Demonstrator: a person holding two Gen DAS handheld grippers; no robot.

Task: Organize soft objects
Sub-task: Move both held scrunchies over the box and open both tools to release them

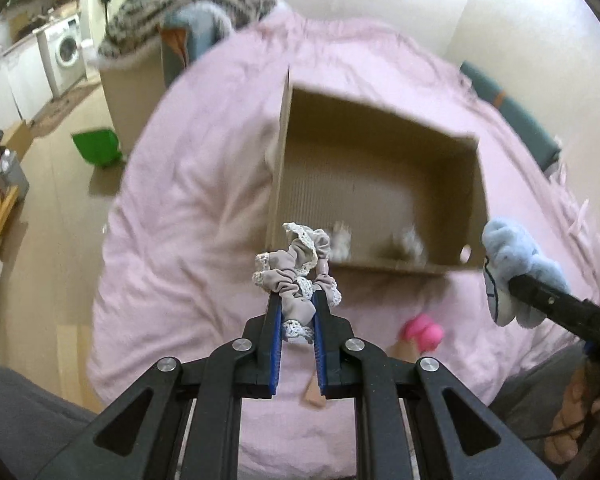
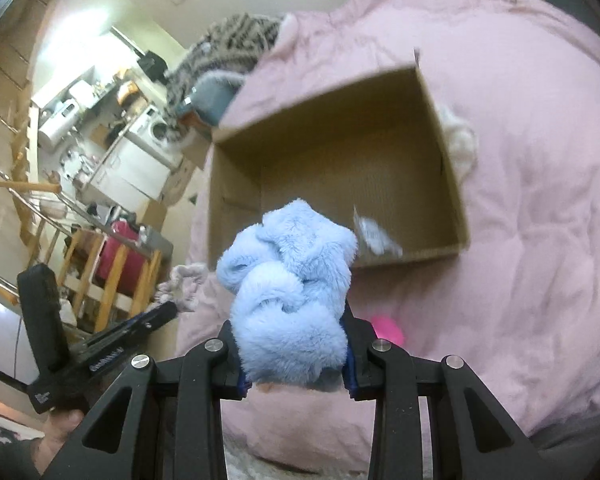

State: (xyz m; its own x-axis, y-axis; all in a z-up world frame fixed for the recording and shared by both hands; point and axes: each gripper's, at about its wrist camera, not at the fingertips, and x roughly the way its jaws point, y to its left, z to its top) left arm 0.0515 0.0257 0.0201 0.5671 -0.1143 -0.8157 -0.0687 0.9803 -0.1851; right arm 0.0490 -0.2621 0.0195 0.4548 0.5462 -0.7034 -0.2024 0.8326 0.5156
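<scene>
My left gripper [image 1: 296, 300] is shut on a beige scrunchie with lace trim [image 1: 298, 268], held just in front of an open cardboard box [image 1: 380, 168] that lies on a pink duvet [image 1: 188, 200]. My right gripper [image 2: 292, 316] is shut on a fluffy light-blue scrunchie [image 2: 292, 296], also lifted before the box [image 2: 340, 168]. The blue scrunchie [image 1: 516, 272] and right gripper show at the right of the left wrist view. Small pale soft items [image 1: 410, 246] lie in the box's near end. A pink item [image 1: 422, 332] rests on the duvet in front of the box.
A white fluffy item [image 2: 460, 140] lies on the duvet beyond the box's right wall. A striped blanket [image 1: 188, 4] covers the bed's far end. A green bin [image 1: 96, 146] stands on the floor at left. A wooden shelf [image 2: 108, 276] and washing machine [image 2: 154, 130] stand farther off.
</scene>
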